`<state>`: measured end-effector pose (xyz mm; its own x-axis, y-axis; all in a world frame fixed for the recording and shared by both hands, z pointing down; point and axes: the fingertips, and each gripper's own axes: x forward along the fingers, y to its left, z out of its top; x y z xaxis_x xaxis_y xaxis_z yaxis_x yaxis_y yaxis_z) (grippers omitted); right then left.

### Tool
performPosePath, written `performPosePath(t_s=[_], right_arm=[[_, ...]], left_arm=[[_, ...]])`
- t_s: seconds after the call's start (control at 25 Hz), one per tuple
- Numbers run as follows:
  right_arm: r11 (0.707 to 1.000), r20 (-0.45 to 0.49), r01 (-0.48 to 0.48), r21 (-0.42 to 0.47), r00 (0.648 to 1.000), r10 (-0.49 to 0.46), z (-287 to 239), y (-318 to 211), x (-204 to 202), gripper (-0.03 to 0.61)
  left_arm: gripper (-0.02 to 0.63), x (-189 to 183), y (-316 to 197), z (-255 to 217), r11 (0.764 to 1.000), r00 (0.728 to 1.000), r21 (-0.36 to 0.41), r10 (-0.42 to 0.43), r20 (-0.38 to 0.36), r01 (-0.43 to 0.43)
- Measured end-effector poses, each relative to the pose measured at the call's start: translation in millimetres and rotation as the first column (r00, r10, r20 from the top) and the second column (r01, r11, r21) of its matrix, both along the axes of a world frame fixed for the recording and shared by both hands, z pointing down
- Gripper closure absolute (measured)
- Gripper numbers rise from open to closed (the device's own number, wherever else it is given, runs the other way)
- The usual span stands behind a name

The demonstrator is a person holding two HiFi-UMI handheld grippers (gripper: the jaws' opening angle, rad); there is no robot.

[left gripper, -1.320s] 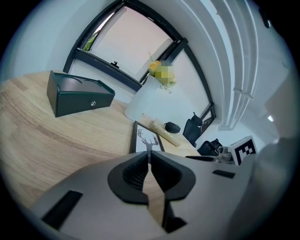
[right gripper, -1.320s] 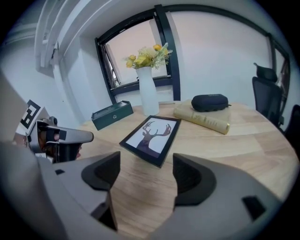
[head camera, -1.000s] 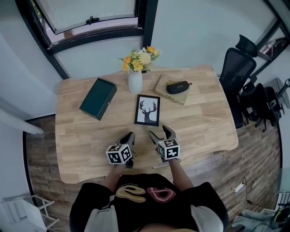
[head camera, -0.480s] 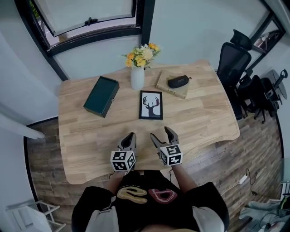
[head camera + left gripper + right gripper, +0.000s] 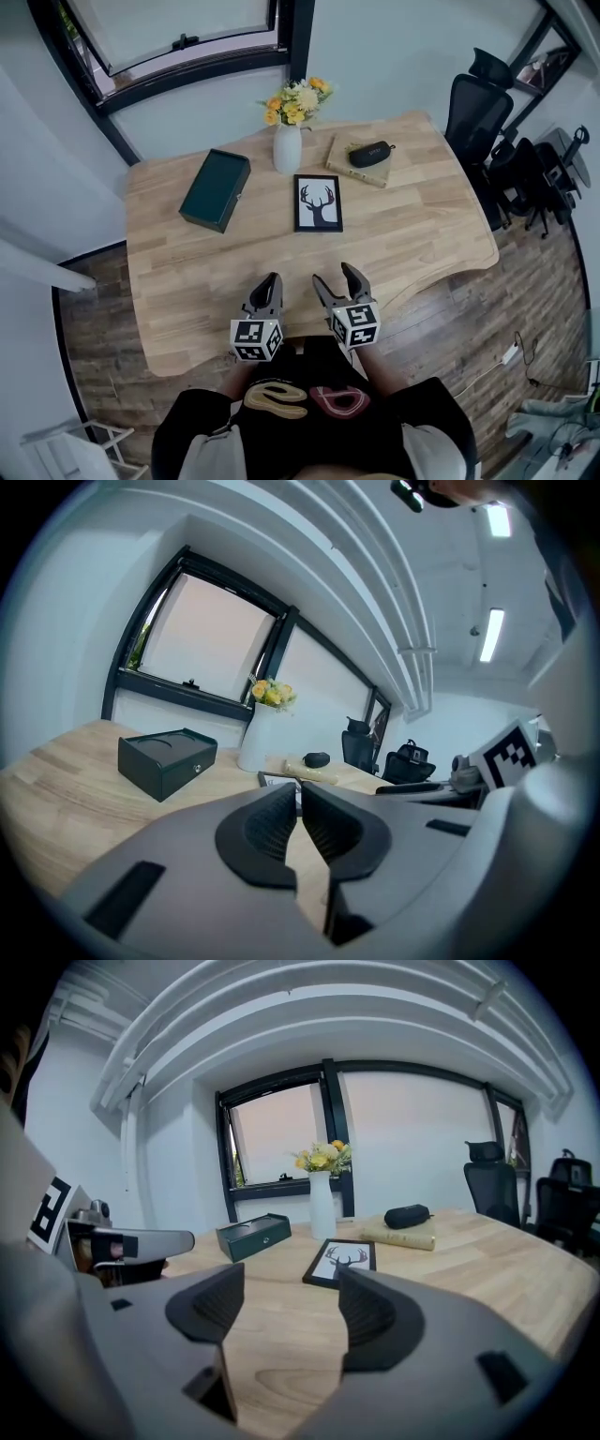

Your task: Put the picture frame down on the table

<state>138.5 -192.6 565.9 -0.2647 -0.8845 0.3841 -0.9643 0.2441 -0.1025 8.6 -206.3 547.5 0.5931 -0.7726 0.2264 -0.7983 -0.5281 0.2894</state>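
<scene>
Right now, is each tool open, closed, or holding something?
Left tool: closed, holding nothing.
Right tool: open, nothing between its jaws, which have just been closing slightly.

Overhead, low views; shared picture frame (image 5: 318, 202)

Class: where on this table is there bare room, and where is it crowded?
Bare: the table between picture frame and near edge, and the right end beyond the book. Crowded: the far edge, with green box, vase and book.
</scene>
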Motion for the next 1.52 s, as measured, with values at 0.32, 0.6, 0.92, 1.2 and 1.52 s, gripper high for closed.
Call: performPosePath(t_s=[0.32, 0.6, 0.92, 1.2, 1.52], right_arm=[[1.000, 0.005, -0.017, 0.015, 1.000, 0.017, -5.3, 13.5, -12.0, 0.311], [0.999, 0.001, -0.030, 0.038, 1.000, 0.030, -12.3, 16.9, -15.4, 0.403], [0.997, -0.038, -0.048, 0.063, 0.998, 0.051, -17.6, 16.0, -20.8, 0.542], [0.995, -0.070, -0.071, 0.071, 0.995, 0.076, -14.0, 16.3, -18.1, 0.568], [0.995, -0.072, -0.072, 0.076, 0.994, 0.077, -13.6, 21.2, -21.9, 0.569]], left_arm=[[0.583, -10.3, 12.1, -5.9, 1.000, 1.000, 0.030, 0.008, -0.004, -0.008], [0.584, -13.8, 14.8, -5.7, 1.000, 1.000, 0.023, 0.010, -0.015, -0.009], [0.584, -8.4, 13.5, 0.3, 0.999, 0.999, -0.012, 0.036, -0.021, -0.036], [0.584, -3.1, 14.4, 3.7, 0.996, 0.996, -0.036, 0.083, -0.040, -0.084], [0.584, -4.0, 17.7, 1.0, 0.996, 0.995, -0.026, 0.086, -0.045, -0.087]])
